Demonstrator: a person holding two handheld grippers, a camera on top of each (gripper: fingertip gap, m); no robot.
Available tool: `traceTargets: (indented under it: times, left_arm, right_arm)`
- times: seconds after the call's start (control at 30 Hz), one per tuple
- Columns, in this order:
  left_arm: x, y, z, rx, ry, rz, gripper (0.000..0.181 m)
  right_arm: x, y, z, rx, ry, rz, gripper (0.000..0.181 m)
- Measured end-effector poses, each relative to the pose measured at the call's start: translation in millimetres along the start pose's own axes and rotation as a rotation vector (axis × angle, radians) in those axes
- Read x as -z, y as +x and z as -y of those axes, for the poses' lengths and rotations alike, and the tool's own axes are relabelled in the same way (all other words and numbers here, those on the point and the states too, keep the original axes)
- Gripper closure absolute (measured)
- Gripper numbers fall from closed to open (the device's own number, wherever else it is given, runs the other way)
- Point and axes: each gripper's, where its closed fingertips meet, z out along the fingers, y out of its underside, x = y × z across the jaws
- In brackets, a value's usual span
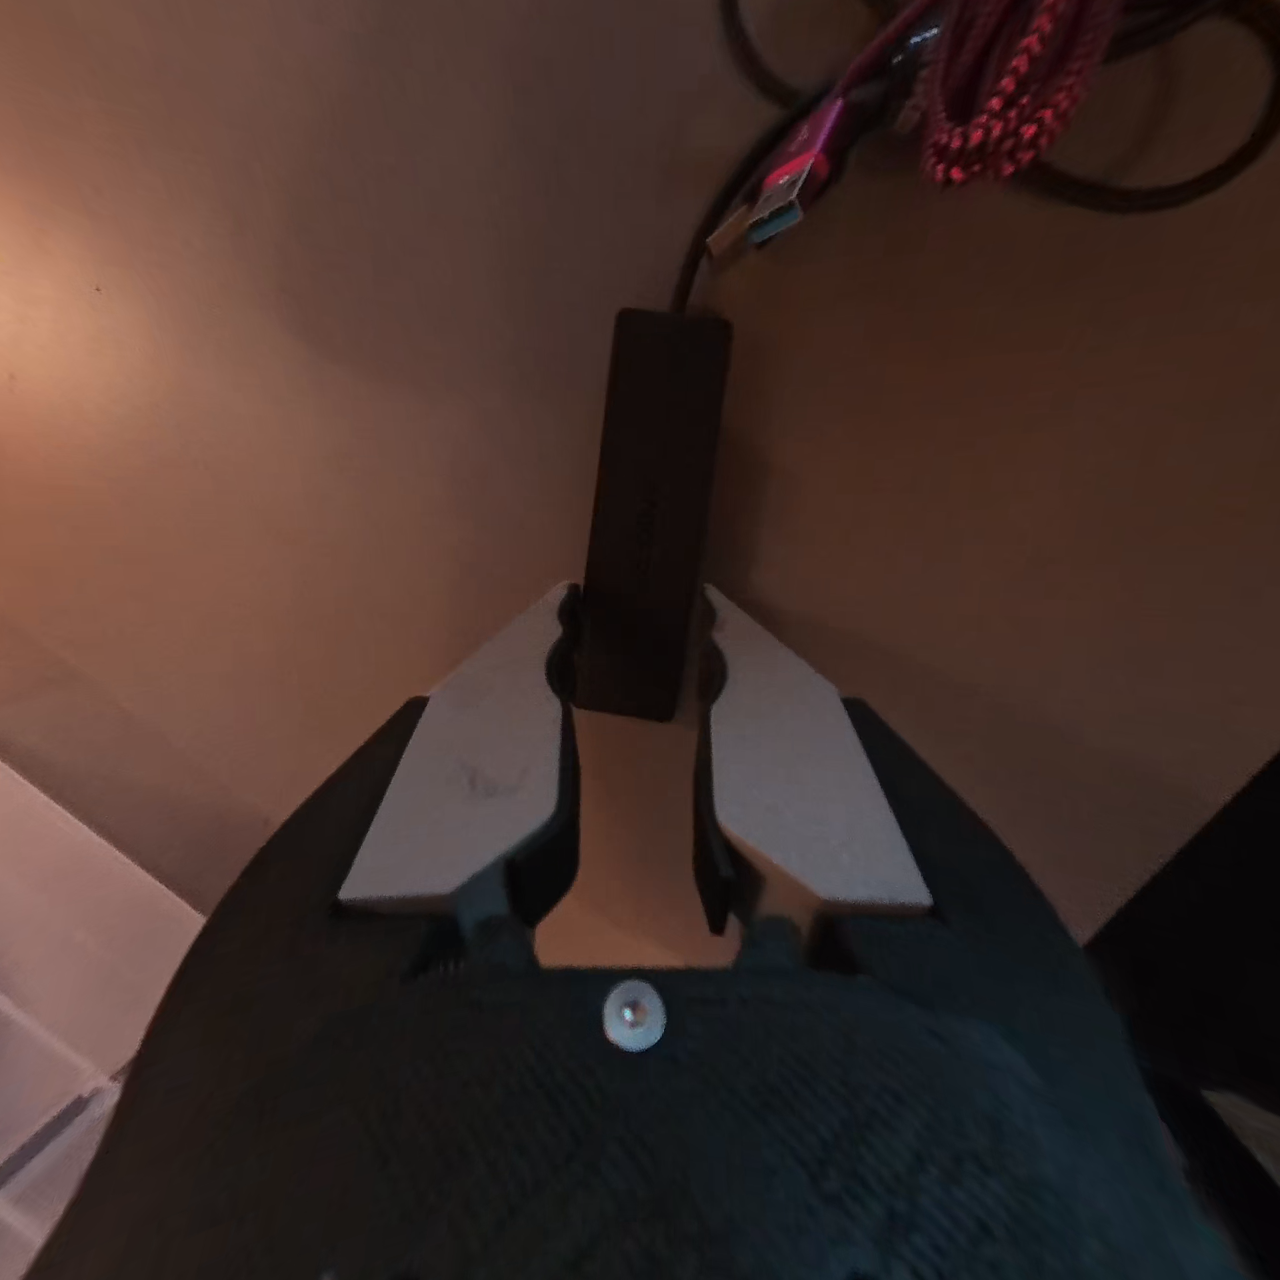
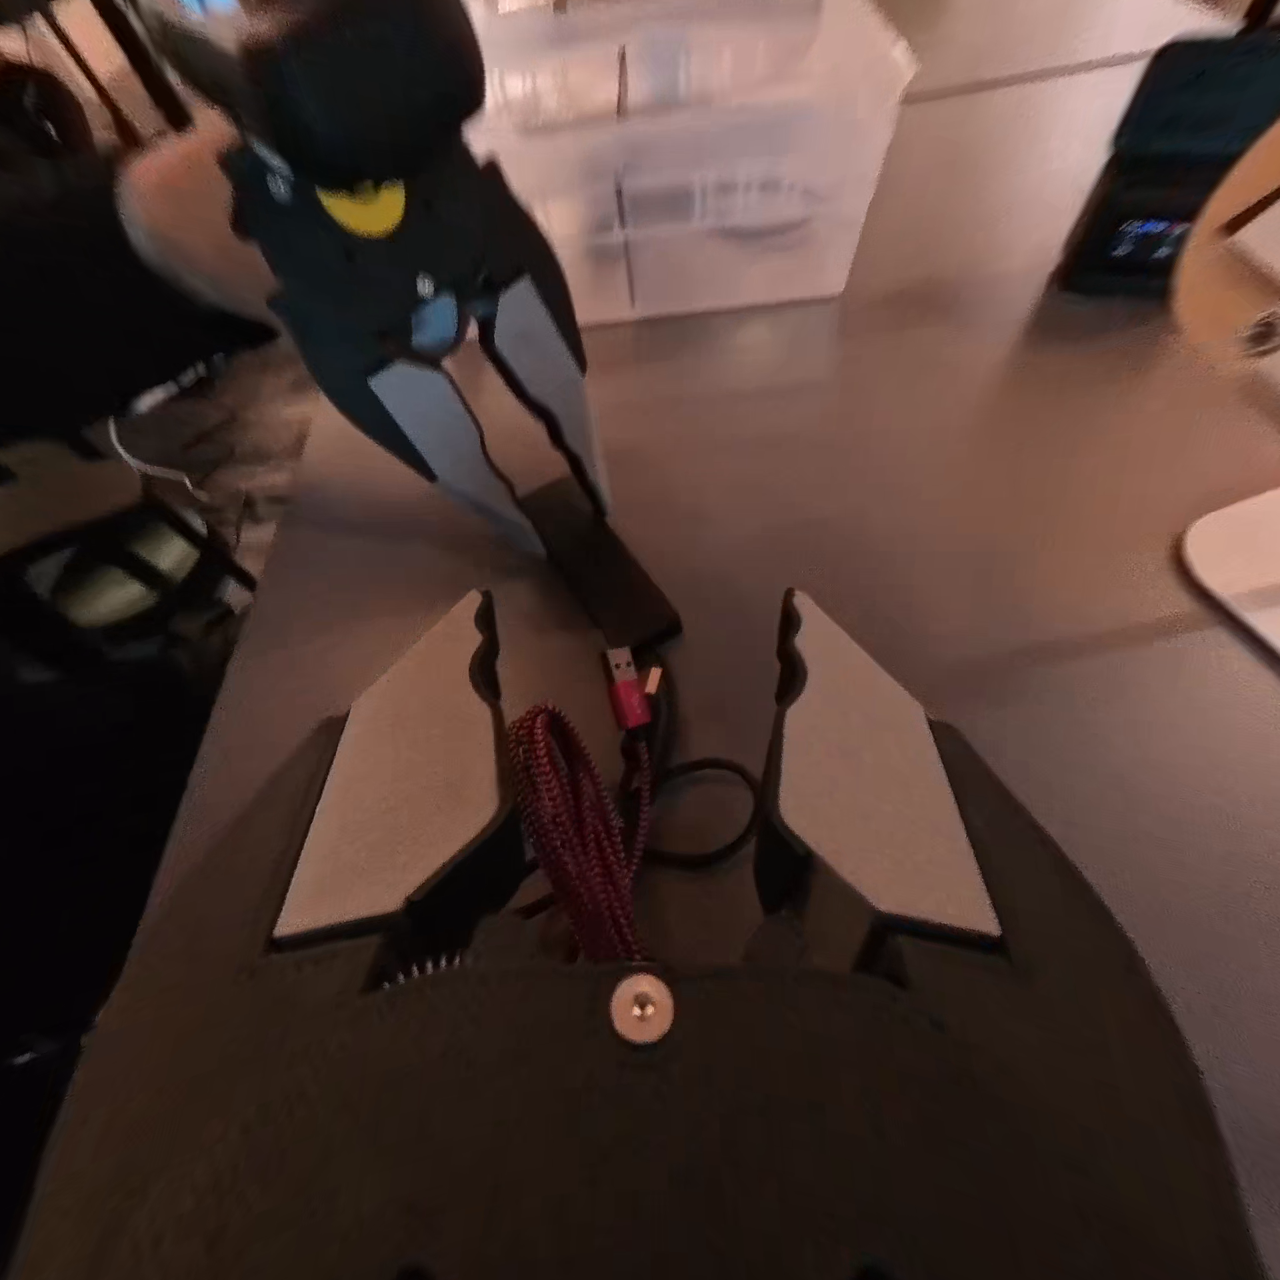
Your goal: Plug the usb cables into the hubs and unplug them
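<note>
A long black USB hub [image 1: 658, 471] lies on the brown table. My left gripper [image 1: 637, 623] is shut on the hub's near end, a finger on each side. The hub's thin black lead runs off its far end. A red USB plug [image 1: 796, 166] with a metal tip lies loose just past that end, beside a coil of red braided cable [image 1: 997, 118]. In the right wrist view my right gripper [image 2: 641, 623] is open and empty above the red coil [image 2: 582, 817]. The red plug [image 2: 627, 686] lies between its fingertips, just short of the hub [image 2: 609, 575]. The left gripper [image 2: 554, 512] holds the hub's far end.
A black cable loop [image 2: 720, 810] lies by the red coil. A white rounded object [image 2: 1240, 561] sits at the right table edge. A clear plastic bin [image 2: 692, 152] and a black device [image 2: 1177, 159] stand beyond. Chairs [image 2: 125, 554] stand off the left edge. The grippers' ends are close to 12 cm from one another. To the red coil [image 2: 582, 817]: right tips about 7 cm, left tips about 12 cm.
</note>
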Motion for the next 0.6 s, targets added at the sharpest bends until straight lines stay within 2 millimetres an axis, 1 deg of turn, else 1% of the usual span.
traceTargets:
  times: [0.07,0.1,0.17,0.23,0.27,0.33,0.43,0.5,0.6]
  left_arm:
    - [1,-2,-1,-0.042,-0.03,0.029,0.152]
    - [2,-6,0,-0.091,-0.043,0.081,0.152]
    - [7,-15,10,-0.271,-0.032,0.256,0.152]
    - [19,-20,26,-0.478,0.007,0.448,0.152]
    - [25,-18,35,-0.557,0.042,0.518,0.151]
    - [32,-10,46,-0.664,0.101,0.585,0.151]
    - [39,-5,52,-0.747,0.133,0.675,0.151]
    - [47,5,60,-0.798,0.175,0.722,0.151]
    - [60,14,70,-0.865,0.193,0.802,0.152]
  right_arm:
    - [-14,-4,-17,0.039,-0.09,-0.004,0.102]
    - [-20,-3,-25,0.06,-0.133,-0.02,0.102]
    - [-29,-3,-40,0.102,-0.212,-0.042,0.101]
    - [-34,-6,-46,0.125,-0.252,-0.04,0.101]
    - [-36,-7,-47,0.133,-0.252,-0.042,0.103]
    - [-36,-5,-43,0.147,-0.234,-0.06,0.109]
    - [-32,0,-36,0.131,-0.188,-0.071,0.119]
    - [-31,2,-34,0.096,-0.165,-0.048,0.124]
    - [-28,7,-34,0.043,-0.148,-0.022,0.119]
